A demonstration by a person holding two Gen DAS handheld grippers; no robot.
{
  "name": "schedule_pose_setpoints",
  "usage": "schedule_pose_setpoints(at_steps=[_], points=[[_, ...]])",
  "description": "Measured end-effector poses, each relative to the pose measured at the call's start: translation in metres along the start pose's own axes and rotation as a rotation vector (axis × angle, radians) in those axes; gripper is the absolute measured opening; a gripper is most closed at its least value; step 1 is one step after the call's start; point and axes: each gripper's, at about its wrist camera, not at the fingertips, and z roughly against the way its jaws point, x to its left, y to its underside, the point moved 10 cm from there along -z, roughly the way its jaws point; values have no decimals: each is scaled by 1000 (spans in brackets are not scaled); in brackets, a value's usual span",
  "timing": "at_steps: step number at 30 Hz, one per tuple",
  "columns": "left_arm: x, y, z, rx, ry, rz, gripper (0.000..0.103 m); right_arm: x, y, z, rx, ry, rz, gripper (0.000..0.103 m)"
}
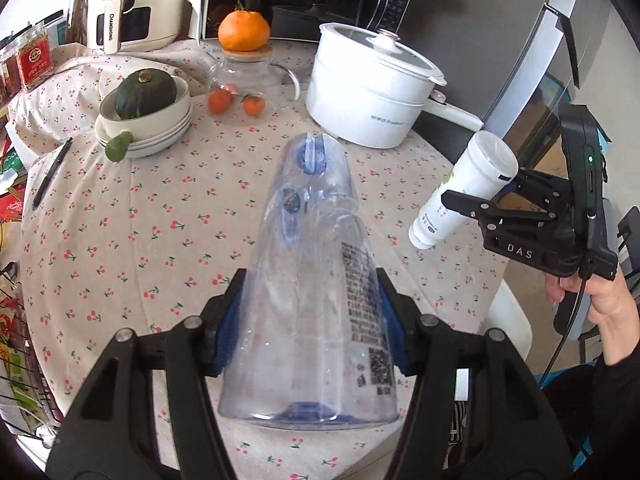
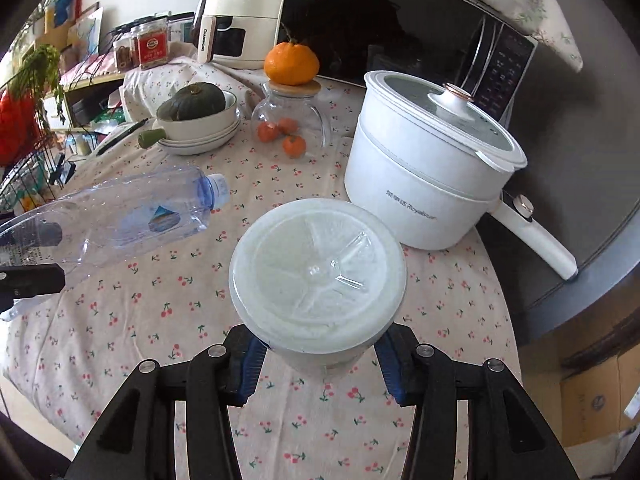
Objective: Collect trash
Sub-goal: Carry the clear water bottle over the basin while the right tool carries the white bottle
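Note:
My left gripper [image 1: 310,320] is shut on an empty clear plastic bottle [image 1: 312,280] with a blue cap, held above the table with its neck pointing away. The bottle also shows in the right wrist view [image 2: 132,216] at the left. My right gripper [image 2: 318,356] is shut on a white lidded drink cup [image 2: 318,276], its sealed top facing the camera. In the left wrist view the right gripper [image 1: 476,196] holds that cup [image 1: 464,188] tilted above the table's right edge.
A round table with a cherry-print cloth [image 1: 160,240] carries a white electric pot [image 1: 372,84], a glass jar with tangerines [image 1: 244,80], stacked bowls with a green squash [image 1: 146,108], a pen [image 1: 52,172], an air fryer [image 1: 132,4] and a microwave [image 2: 400,20]. A cardboard box [image 2: 592,396] stands at the lower right.

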Motion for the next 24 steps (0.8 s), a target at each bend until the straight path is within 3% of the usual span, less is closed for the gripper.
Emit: schedule_pose_setpoints(at_steps=[10,24], points=[[-94,46,0,41,121,-117,61,-52,81,63,-5,21,-156,50],[-250,113,-33,249,317,-424,62,-159,218,120,54,160,-468,50]])
